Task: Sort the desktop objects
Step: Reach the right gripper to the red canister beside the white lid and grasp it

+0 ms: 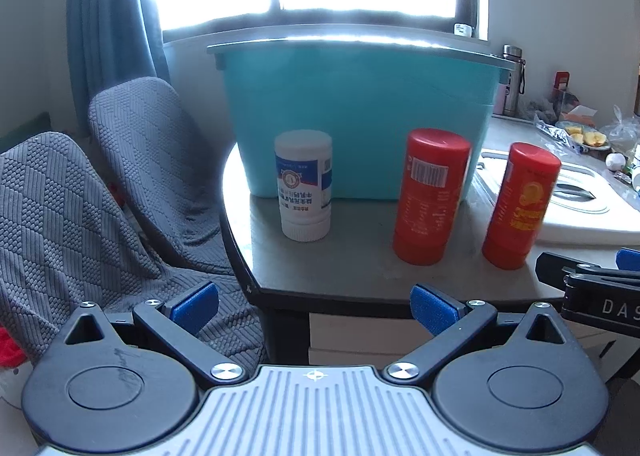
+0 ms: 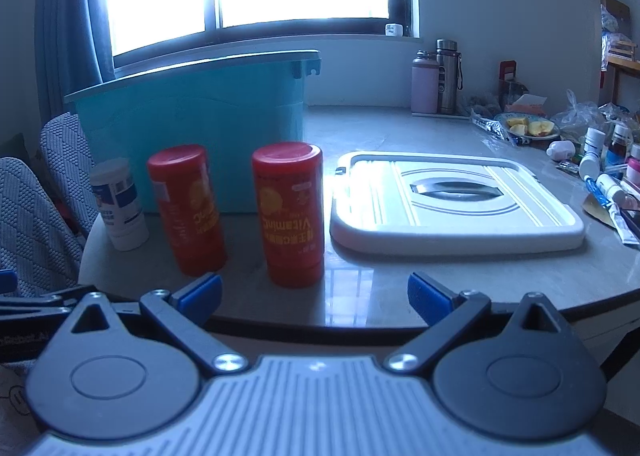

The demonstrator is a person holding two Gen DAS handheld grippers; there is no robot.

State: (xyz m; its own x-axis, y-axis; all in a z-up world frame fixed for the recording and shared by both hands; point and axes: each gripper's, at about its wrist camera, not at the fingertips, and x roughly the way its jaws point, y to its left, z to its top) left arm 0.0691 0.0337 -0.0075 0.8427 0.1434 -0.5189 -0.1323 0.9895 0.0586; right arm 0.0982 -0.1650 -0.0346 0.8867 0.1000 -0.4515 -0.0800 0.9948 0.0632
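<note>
— While the left wrist view is up, tell me what lies ahead of the left tongs (image 1: 315, 310).

— Their blue pads stand wide apart with nothing between them, held back off the near edge of the surface (image 1: 360, 268). Straight ahead, slightly left of centre, stands the white bottle (image 1: 305, 184), upright, its long axis vertical, just in front of the teal bin (image 1: 360, 115). To its right stand the left red bottle (image 1: 434, 195) and the right red bottle (image 1: 520, 204), also upright. Part of the right tongs' frame shows at the far right edge.

— And the right wrist view?

— The right tongs (image 2: 315, 298) are likewise spread and empty, at the surface's near edge. The right red bottle (image 2: 291, 211) stands almost dead ahead, a little left of centre; the left red bottle (image 2: 187, 207) and white bottle (image 2: 119, 204) lie further left. The bin's white lid (image 2: 456, 203) lies flat to the right.

— So who takes what?

— My judgement: the white bottle suits the left side, the right red bottle the right. Both call for a level, forward approach, pads closing across the upright body.
</note>
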